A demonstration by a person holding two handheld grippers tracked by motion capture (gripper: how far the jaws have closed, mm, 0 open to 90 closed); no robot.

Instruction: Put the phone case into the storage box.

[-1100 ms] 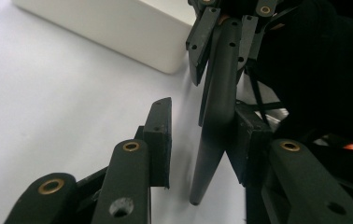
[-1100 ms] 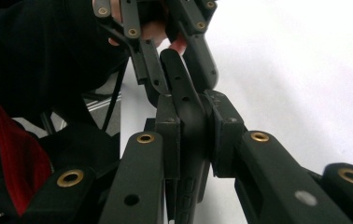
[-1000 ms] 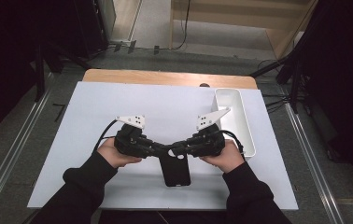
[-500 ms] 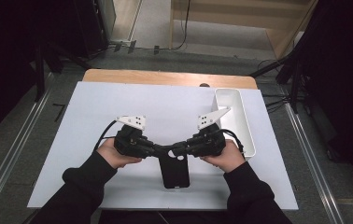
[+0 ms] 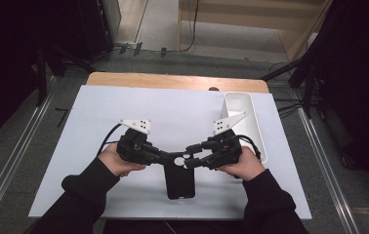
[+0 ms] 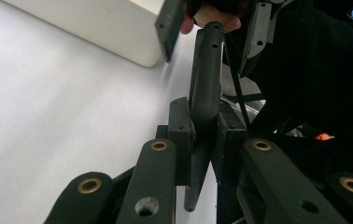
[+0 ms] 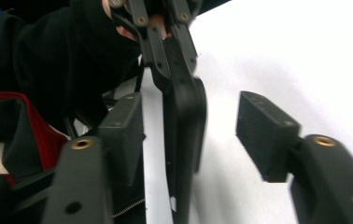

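1. Two grippers met over one black phone case (image 5: 179,176), which lay near the front edge of the white mat (image 5: 75,146), its upper end lifted between the tools and its length trailing back toward the person.
2. Seen from the left gripper view, the phone case (image 6: 206,93) stood on edge straight ahead of the tool, pinched between the two pads at its near end; the left gripper (image 6: 205,140) was clamped narrow on it.
3. Seen from the right gripper view, the phone case (image 7: 184,135) rose edge-on between the jaws, close to the near pad but with a clear gap to the far pad. The right gripper (image 7: 202,126) had just been opening, with the case between its jaws but no longer squeezed.
4. In the high view the left gripper (image 5: 175,157) and the right gripper (image 5: 188,160) pointed at each other, tips almost touching above the case's top end.
5. The step in hand looked like a handover or a release: the left tool kept the grip while the right let go.
6. The next move probably called for the right gripper to back straight off without knocking the case, or to re-grip at a fresh spot, while the left held steady.
7. Beyond the right gripper, off to its outer side, sat a white tray (image 5: 251,122); behind both tools the wooden table edge (image 5: 173,81) showed.
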